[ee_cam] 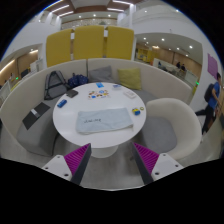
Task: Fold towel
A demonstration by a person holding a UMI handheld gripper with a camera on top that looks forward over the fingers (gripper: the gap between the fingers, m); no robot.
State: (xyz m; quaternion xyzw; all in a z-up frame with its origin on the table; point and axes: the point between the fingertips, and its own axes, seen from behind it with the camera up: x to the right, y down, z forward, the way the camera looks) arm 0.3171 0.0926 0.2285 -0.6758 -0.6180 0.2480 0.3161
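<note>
Gripper (112,160): we see the fingers spread, holding nothing.
Towel (104,121): lies folded flat on the round white table (70,125), beyond the fingers.

We see the towel (104,120) lying on the surface (70,122), well beyond our open claw (111,160).

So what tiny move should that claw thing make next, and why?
Probably move forward and down toward the towel. It lies flat and unfolded on the round white table, well beyond the open gripper, whose fingers hold nothing.
</note>
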